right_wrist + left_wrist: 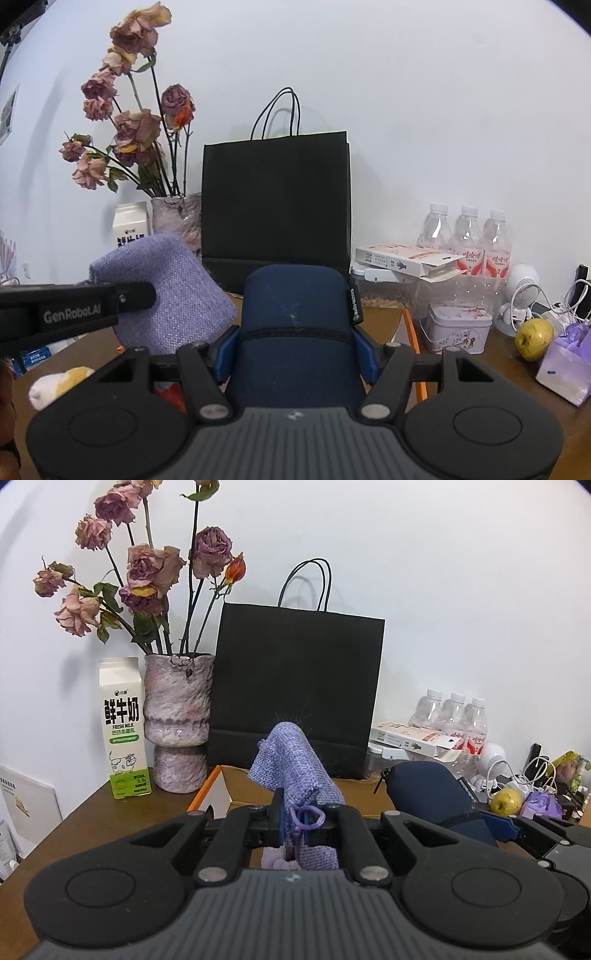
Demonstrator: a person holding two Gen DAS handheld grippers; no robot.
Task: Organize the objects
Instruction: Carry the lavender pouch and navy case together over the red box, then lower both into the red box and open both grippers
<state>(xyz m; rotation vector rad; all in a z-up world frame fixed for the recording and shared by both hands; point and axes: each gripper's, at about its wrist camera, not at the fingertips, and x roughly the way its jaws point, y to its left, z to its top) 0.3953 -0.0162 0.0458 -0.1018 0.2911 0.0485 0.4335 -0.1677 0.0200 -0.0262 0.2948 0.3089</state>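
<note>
My left gripper (297, 812) is shut on a purple woven drawstring pouch (295, 771), held upright above an open cardboard box (240, 786) with an orange-edged flap. My right gripper (295, 347) is shut on a navy blue fabric case (297, 325), held up over the same box. In the right wrist view the purple pouch (173, 295) sits left of the navy case, with the left gripper's finger (96, 302) across it. In the left wrist view the navy case (432, 790) is to the right of the pouch.
A black paper bag (299, 686) stands behind the box. A milk carton (123, 727) and a vase of dried roses (177, 720) stand at left. Water bottles (465, 236), a flat packet box (402, 260), a tin (458, 328), a yellow-green apple (533, 338) and cables lie at right.
</note>
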